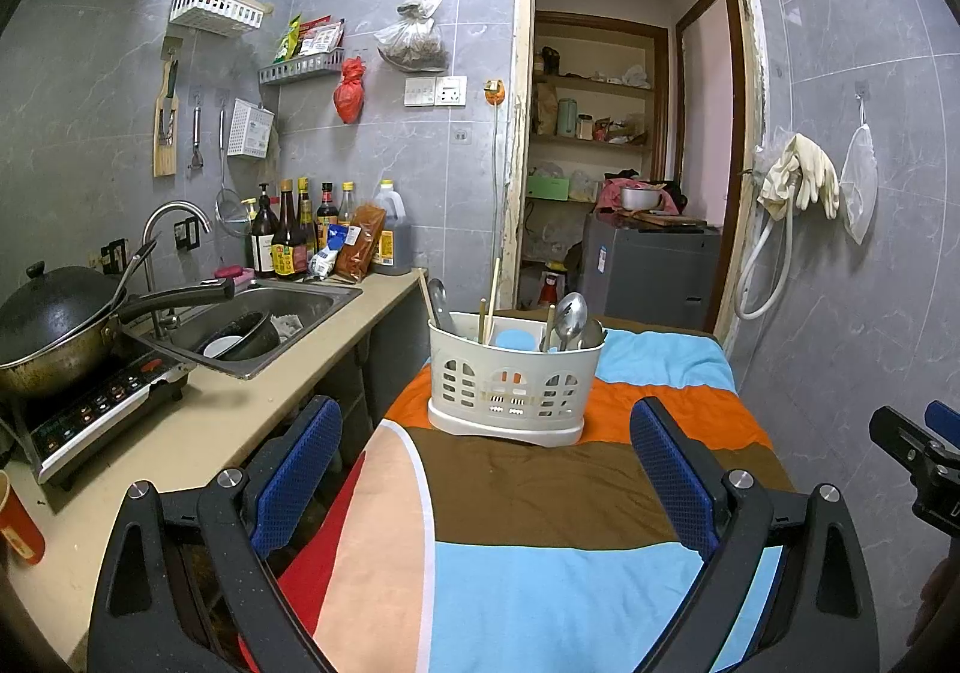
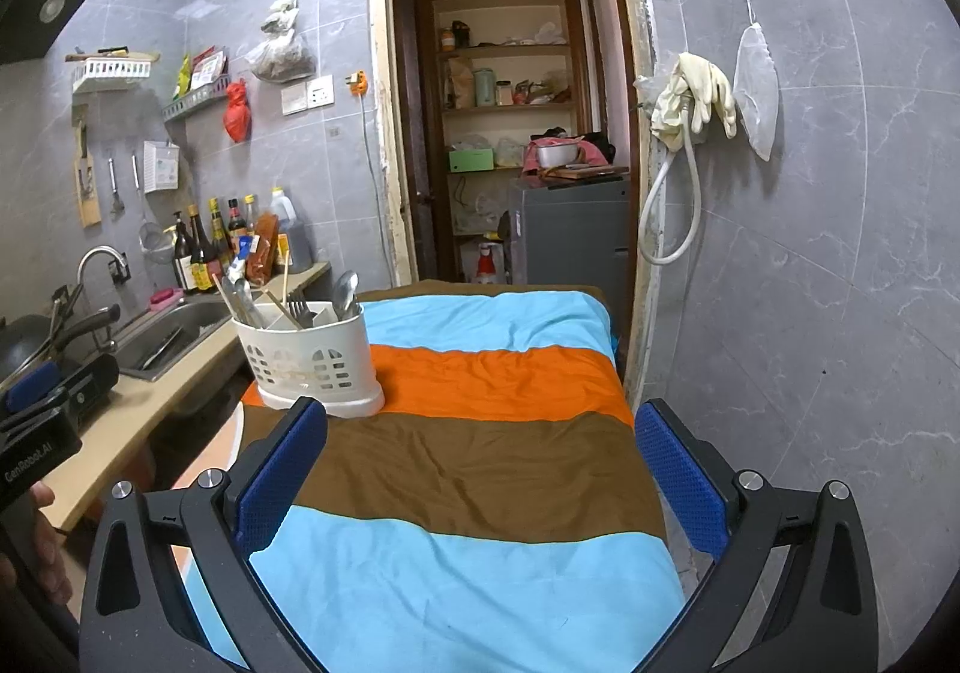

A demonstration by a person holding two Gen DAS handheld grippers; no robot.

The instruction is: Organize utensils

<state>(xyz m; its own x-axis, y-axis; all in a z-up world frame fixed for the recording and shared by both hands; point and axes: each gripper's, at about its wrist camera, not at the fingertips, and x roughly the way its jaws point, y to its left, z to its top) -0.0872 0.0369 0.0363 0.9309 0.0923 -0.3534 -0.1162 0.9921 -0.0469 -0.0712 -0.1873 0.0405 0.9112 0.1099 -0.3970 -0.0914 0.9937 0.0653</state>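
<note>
A white plastic utensil caddy [image 1: 513,379] [image 2: 312,361] stands on the orange stripe of a striped cloth [image 1: 540,493] [image 2: 480,433] over a table. Metal spoons [image 1: 570,316] [image 2: 346,292], a fork [image 2: 298,307] and wooden chopsticks [image 1: 493,289] [image 2: 282,301] stick up out of it. My left gripper [image 1: 486,475] hangs open just short of the caddy with nothing between its blue pads. My right gripper [image 2: 480,469] is open too, empty, right of the caddy over the brown stripe. Its tip [image 1: 912,445] shows at the left wrist view's right edge.
A counter [image 1: 198,421] runs along the left with a sink [image 1: 264,319] full of dishes, a wok [image 1: 54,325] on an induction hob, and bottles [image 1: 300,235]. A red cup [image 1: 18,523] stands near its front. A tiled wall [image 2: 810,283] closes the right; a doorway [image 2: 510,132] lies behind the table.
</note>
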